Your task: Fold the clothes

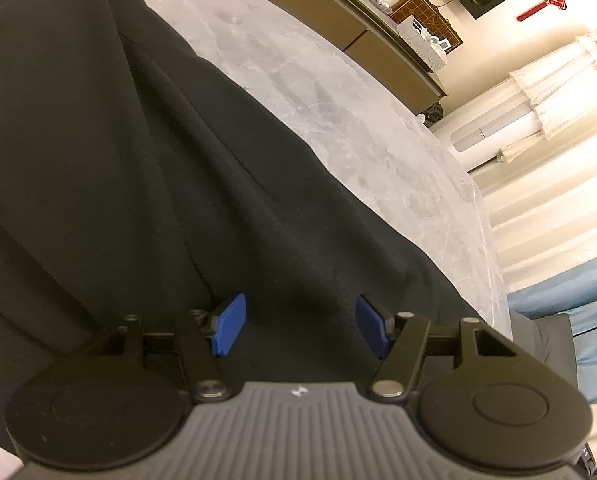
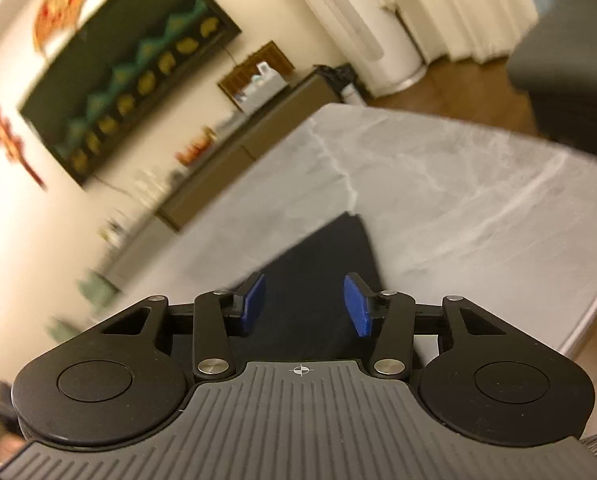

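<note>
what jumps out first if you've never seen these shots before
A big black garment covers the left side of the grey marble table in the left wrist view. Each gripper's blue-padded fingers stand apart over the cloth. On the wall, a dark panel with gold and green shapes.

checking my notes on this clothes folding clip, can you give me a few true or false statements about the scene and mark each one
1. The garment on the table is black. True: the black garment lies spread on the grey marble table.
2. The left gripper is clamped shut on the cloth. False: the left gripper is open, its blue pads apart above the fabric.
3. The right gripper is open. True: the right gripper has its pads apart, with a pointed end of the garment in front of it and nothing pinched.
4. The table top is bare wood. False: it is pale grey marble with white veins.
5. A long low cabinet stands beyond the table. True: the cabinet runs along the wall.
</note>
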Available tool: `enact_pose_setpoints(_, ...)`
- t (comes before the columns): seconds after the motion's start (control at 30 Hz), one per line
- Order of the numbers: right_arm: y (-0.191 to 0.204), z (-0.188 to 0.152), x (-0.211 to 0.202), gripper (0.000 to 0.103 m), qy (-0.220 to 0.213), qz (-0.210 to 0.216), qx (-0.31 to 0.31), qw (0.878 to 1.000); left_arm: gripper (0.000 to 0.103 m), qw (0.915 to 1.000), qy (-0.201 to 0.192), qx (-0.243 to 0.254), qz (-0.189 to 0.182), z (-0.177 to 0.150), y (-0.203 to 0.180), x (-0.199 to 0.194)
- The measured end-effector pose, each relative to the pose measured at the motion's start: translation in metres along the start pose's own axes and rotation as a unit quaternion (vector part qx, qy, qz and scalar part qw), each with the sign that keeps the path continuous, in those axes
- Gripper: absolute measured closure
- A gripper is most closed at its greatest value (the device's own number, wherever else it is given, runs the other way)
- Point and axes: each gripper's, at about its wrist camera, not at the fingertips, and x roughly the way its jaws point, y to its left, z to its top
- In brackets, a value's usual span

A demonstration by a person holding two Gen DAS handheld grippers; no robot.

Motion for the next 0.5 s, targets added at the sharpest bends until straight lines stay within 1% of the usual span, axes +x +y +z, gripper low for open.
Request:
enact_pose_setpoints(0.03,-0.004,0.001,0.001,0.05,0.007,-0.001,0.009,1.0,0.041,1.0,-0.001,0.001,-0.001,-0.002,0.0,-0.002)
enact_pose_setpoints(0.1,-0.008,-0.003,0.005,0.049,0.026,-0.024,0.006,0.999,0.041,0.9999,0.0,0.009,-0.006,-0.004,-0.003,-0.004)
enact_pose_setpoints(0.2,-0.006,-0.015,0.018,0.047,0.062,-0.077,-0.028,0.995,0.04,0.9997,0.002,0.021,-0.014,-0.008,-0.008,-0.006)
enact_pose_setpoints(0.27,-0.002,-0.023,0.026,0.048,0.079,-0.08,-0.054,0.992,0.04,0.9993,0.007,0.034,-0.017,-0.012,-0.013,-0.006)
enact_pose_setpoints(0.3,0.001,-0.027,0.032,0.056,0.092,-0.07,-0.069,0.991,0.04,0.999,0.01,0.04,-0.018,-0.014,-0.015,-0.006)
enact_pose_setpoints(0.33,0.005,-0.028,0.034,0.072,0.096,-0.059,-0.079,0.991,0.04,0.9984,0.013,0.049,-0.024,-0.017,-0.019,-0.005)
enact_pose_setpoints(0.37,0.008,-0.028,0.033,0.095,0.095,-0.047,-0.085,0.991,0.04,0.9973,0.018,0.062,-0.036,-0.022,-0.027,-0.004)
enact_pose_setpoints(0.43,0.016,-0.029,0.033,0.096,0.092,-0.024,-0.097,0.991,0.038,0.9936,0.029,0.089,-0.063,-0.031,-0.043,-0.001)
enact_pose_setpoints(0.47,0.018,-0.027,0.03,0.097,0.087,-0.005,-0.089,0.992,0.035,0.9908,0.039,0.105,-0.075,-0.038,-0.051,0.001)
enact_pose_setpoints(0.5,0.016,-0.024,0.028,0.098,0.083,0.015,-0.067,0.994,0.033,0.9874,0.05,0.123,-0.087,-0.046,-0.059,0.004)
